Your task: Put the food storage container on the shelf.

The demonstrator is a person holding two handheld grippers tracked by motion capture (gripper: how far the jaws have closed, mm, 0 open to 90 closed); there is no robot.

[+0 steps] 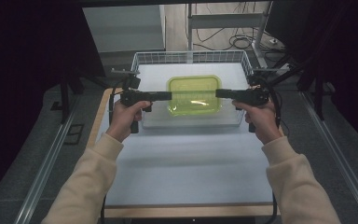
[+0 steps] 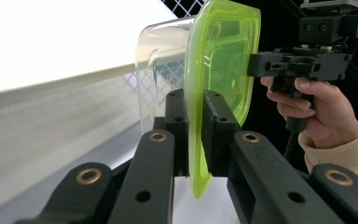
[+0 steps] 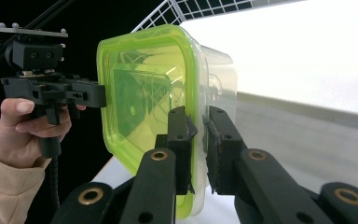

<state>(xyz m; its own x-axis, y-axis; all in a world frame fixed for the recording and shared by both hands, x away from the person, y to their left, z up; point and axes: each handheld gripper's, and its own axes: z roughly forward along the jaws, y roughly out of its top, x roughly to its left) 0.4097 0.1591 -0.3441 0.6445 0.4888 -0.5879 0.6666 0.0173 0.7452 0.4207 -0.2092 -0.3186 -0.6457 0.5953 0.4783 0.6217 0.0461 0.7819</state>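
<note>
Pinching the green lid's (image 1: 194, 94) left rim, your left gripper (image 1: 164, 96) has its jaws closed on it. That lid tops a clear container (image 2: 161, 70) above the white tray (image 1: 191, 121) in the wire basket (image 1: 192, 57). Your right gripper (image 1: 220, 93) clamps the right rim likewise.

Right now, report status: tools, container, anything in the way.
Left tool shut on green lid rim. Right tool shut on opposite rim. Clear container held over wire basket. Nothing obstructing.
</note>
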